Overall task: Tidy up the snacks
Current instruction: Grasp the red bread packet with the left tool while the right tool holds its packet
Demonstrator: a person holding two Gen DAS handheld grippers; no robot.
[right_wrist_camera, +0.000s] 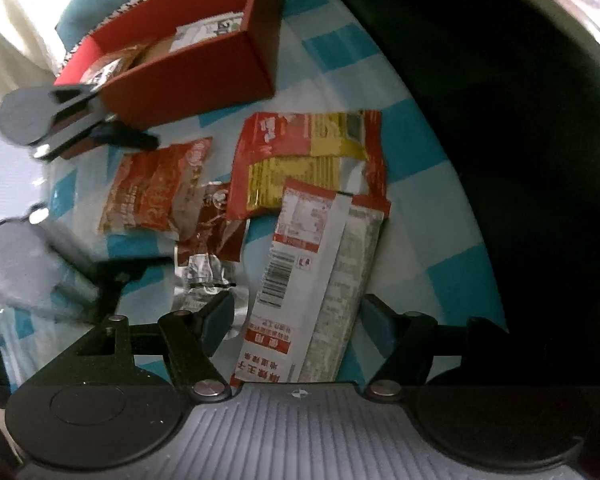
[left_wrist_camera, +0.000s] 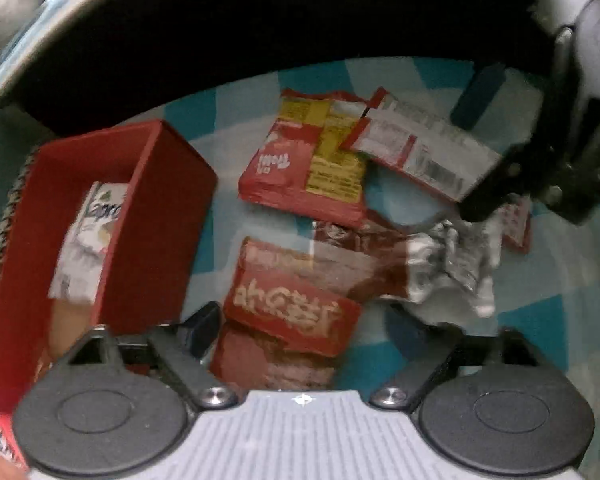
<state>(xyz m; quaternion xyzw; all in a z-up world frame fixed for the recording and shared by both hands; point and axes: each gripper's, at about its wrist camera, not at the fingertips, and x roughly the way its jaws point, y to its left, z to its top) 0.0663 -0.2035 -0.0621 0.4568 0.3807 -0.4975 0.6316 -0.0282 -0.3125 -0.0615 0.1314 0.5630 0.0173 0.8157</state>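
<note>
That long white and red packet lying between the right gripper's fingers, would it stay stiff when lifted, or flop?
The long white and red packet looks thin and flat, so it would probably sag at its free end. Its glossy film may slip between the pads. It seems light: one end rests on the red and yellow packet without visibly flattening it.

Snack packets [right_wrist_camera: 308,168] lie overlapping on the tablecloth [right_wrist_camera: 420,152] beside the box [right_wrist_camera: 188,60], which holds more packets.
</note>
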